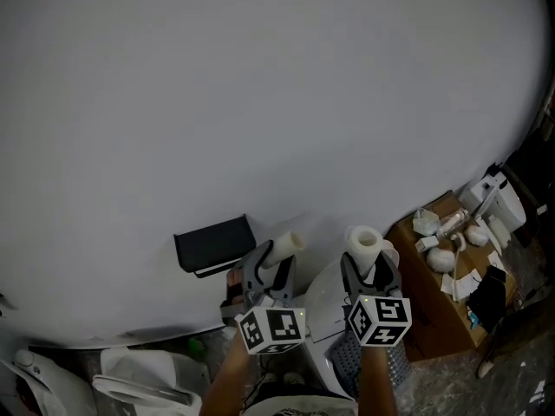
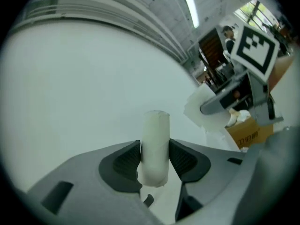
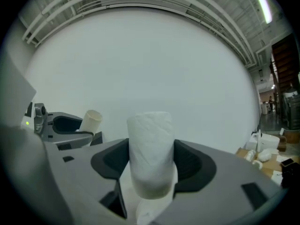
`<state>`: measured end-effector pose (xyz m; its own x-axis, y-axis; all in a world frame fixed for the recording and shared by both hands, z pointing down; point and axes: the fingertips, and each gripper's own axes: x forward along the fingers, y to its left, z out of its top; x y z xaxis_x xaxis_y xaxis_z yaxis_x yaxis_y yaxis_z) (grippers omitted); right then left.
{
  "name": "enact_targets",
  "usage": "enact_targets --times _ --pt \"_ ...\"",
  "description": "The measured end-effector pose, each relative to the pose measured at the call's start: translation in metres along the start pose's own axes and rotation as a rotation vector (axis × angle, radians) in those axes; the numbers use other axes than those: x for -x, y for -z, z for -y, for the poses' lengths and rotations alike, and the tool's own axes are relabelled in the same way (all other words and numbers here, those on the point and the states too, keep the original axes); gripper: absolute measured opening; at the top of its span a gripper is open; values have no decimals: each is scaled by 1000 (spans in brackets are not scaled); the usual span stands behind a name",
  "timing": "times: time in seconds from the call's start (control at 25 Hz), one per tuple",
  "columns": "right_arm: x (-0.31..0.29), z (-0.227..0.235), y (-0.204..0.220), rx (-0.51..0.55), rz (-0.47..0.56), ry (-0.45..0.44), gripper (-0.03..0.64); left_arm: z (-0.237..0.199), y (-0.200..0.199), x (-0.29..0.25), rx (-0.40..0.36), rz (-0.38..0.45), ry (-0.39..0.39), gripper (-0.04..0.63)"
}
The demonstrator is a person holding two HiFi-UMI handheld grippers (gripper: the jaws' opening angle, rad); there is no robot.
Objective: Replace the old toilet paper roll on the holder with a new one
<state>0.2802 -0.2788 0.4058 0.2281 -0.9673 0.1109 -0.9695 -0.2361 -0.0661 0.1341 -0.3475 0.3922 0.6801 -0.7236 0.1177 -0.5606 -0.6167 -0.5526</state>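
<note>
My left gripper (image 2: 155, 156) is shut on a bare cream cardboard tube (image 2: 155, 144), the old roll's core, which sticks out past the jaws. In the head view this gripper (image 1: 274, 262) holds the tube (image 1: 286, 244) tilted up to the right, just right of the black wall holder (image 1: 213, 243). My right gripper (image 3: 151, 156) is shut on a full white paper roll (image 3: 150, 149) held upright, with a loose tail hanging below. In the head view this right gripper (image 1: 371, 263) and the roll (image 1: 364, 241) sit a little to the right of the left gripper. The holder carries no roll.
A plain white wall (image 1: 260, 102) fills the view ahead. A cardboard box (image 1: 438, 306) with white clutter on top stands at the right. A white toilet tank (image 1: 325, 306) lies below the grippers, and white fixtures (image 1: 139, 380) sit at the lower left.
</note>
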Motion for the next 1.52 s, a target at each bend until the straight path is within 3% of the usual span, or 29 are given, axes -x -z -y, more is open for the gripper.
enact_targets --times 0.4,0.6,0.72,0.84,1.28,1.52 --pt "-7 -57 -3 2 10 -124 279 -79 9 61 396 99 -99 190" --pt "-9 -82 0 -5 12 -177 279 -114 25 95 632 193 -154 190" --pt "-11 -94 1 -17 9 -206 279 -130 35 113 721 244 -197 190" --pt "-12 -101 3 -23 6 -219 279 -140 45 125 759 263 -236 190" --pt "-17 -109 7 -46 -4 -244 279 -152 61 139 752 231 -310 190" --pt "-27 -113 11 45 -21 -239 279 -156 67 148 738 211 -334 190"
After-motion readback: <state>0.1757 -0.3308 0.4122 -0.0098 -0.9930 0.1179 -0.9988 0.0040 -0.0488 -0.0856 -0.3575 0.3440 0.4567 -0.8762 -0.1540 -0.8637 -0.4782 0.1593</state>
